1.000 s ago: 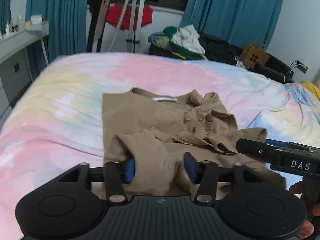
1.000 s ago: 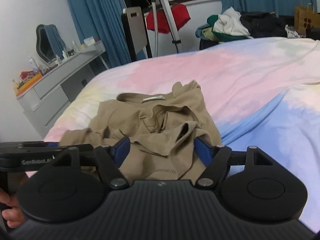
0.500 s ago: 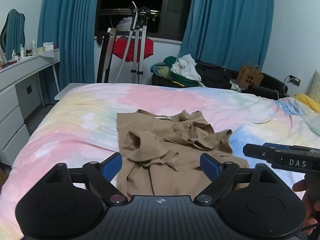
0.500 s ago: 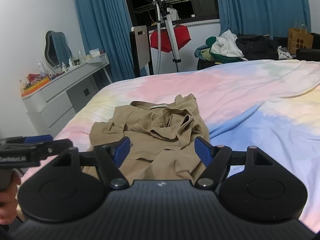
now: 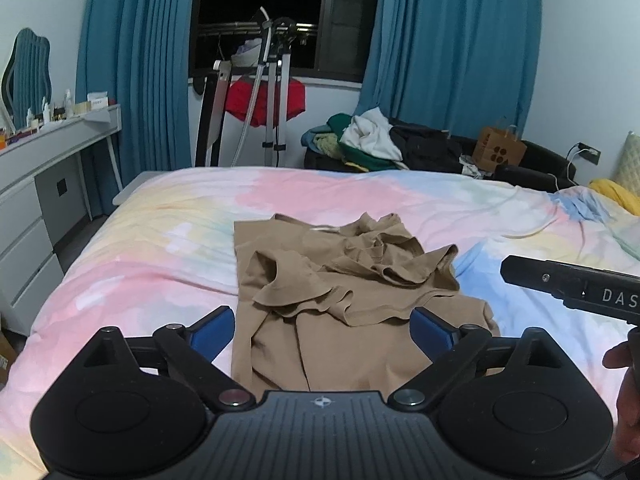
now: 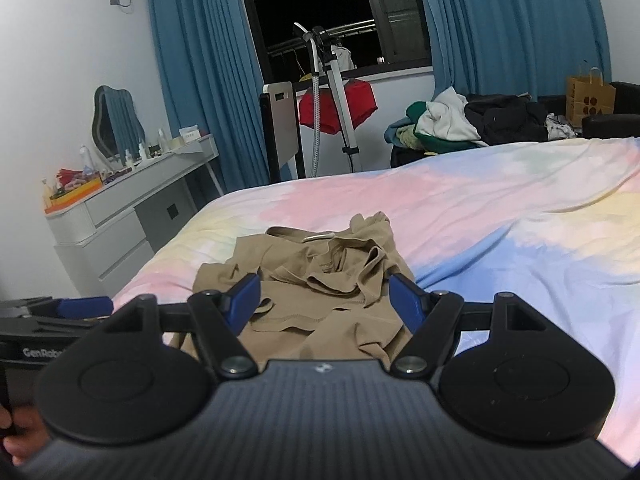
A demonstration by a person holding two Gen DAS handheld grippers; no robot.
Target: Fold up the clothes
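A tan shirt [image 5: 340, 292] lies crumpled on the pastel tie-dye bed [image 5: 160, 248], collar at the far end and loose folds bunched over its middle. My left gripper [image 5: 322, 326] hovers above the shirt's near hem; its jaws are opening, and the pads touch no cloth. In the right wrist view the same shirt [image 6: 320, 268] sits ahead of my right gripper [image 6: 324, 298], which stands open and empty over the near edge. The right tool's black side bar [image 5: 560, 284] shows at the left view's right edge, with a hand behind it.
A grey dresser [image 5: 36, 200] with bottles stands left of the bed. Beyond the far edge are a metal stand with a red garment [image 5: 272, 100], a dark sofa piled with clothes [image 5: 360, 144] and a paper bag [image 5: 500, 152]. Yellow cloth [image 5: 616, 196] lies far right.
The left gripper let go of the shirt fold and opened wide. Both grippers drew back and rose, so more of the room shows. The shirt stays bunched on the bed.
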